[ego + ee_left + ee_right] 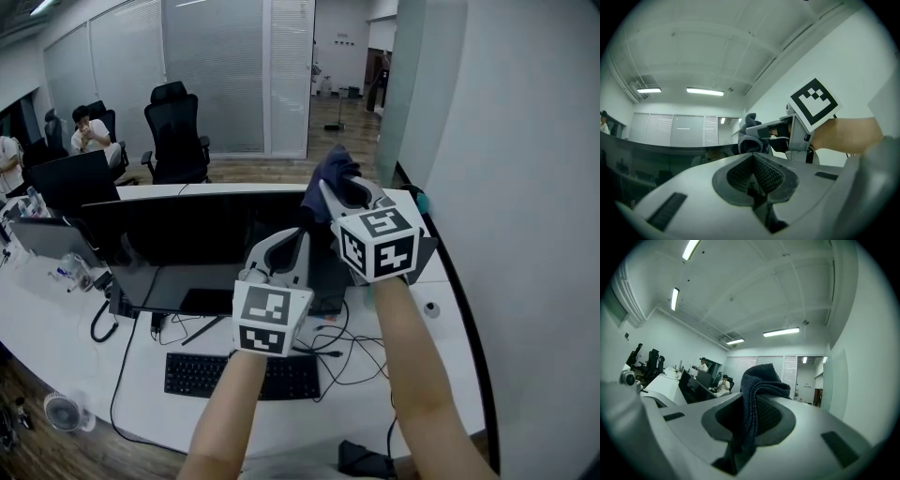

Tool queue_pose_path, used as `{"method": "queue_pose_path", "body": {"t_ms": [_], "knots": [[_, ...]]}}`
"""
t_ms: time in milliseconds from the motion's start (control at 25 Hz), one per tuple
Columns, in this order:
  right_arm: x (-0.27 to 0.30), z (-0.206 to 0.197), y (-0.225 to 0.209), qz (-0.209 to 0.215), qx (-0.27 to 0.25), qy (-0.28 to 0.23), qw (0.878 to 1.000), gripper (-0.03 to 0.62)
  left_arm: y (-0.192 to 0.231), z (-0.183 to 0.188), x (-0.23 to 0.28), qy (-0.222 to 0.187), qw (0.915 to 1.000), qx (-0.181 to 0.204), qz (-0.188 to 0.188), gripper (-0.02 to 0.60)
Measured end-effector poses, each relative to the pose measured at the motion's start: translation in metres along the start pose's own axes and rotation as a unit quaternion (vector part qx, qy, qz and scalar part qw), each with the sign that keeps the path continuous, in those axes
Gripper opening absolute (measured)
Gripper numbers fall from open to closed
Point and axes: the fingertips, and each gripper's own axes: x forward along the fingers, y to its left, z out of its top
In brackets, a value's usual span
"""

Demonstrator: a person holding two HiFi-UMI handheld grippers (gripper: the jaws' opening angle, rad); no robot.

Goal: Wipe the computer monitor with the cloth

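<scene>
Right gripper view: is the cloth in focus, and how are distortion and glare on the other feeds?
Right gripper view: the dark cloth is sharp in the right tongs, with strong fisheye bending and black corners; left gripper view: same fisheye, ceiling lights bright but not blinding; head view: evenly lit, the monitor reads dark, no glare, edges curved.

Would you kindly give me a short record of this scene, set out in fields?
Setting: office desk with a dark monitor and a keyboard
Right hand-held gripper: shut on the cloth
Left hand-held gripper: shut, nothing between its jaws, lower than the right one
Cloth position: raised by the monitor's top edge, near its right end; contact cannot be told
Background: person seated at far left
</scene>
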Motion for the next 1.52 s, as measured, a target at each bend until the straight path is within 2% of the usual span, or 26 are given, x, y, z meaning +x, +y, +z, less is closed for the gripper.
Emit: {"method": "queue_pose_path", "body": {"t_ms": [840, 1040, 1200, 1520], "knots": [[-0.034, -0.008, -0.059, -0.037, 0.011, -0.003, 0.999, 0.066, -0.041, 0.010, 0.025, -0.013, 0.9994, 0.019, -0.025, 0.008], [-0.044, -0.011, -0.074, -0.043, 0.036, -0.018, 0.998, 0.066, -0.044, 0.014, 0.028, -0.018, 0.9992, 0.019, -0.030, 0.008], [-0.054, -0.012, -0.083, -0.036, 0.055, -0.050, 0.997, 0.066, -0.046, 0.013, 0.029, -0.020, 0.9991, 0.022, -0.031, 0.008], [-0.065, -0.026, -0.099, -0.025, 0.116, -0.092, 0.989, 0.066, -0.046, 0.009, 0.033, -0.019, 0.9990, 0.023, -0.034, 0.008]]}}
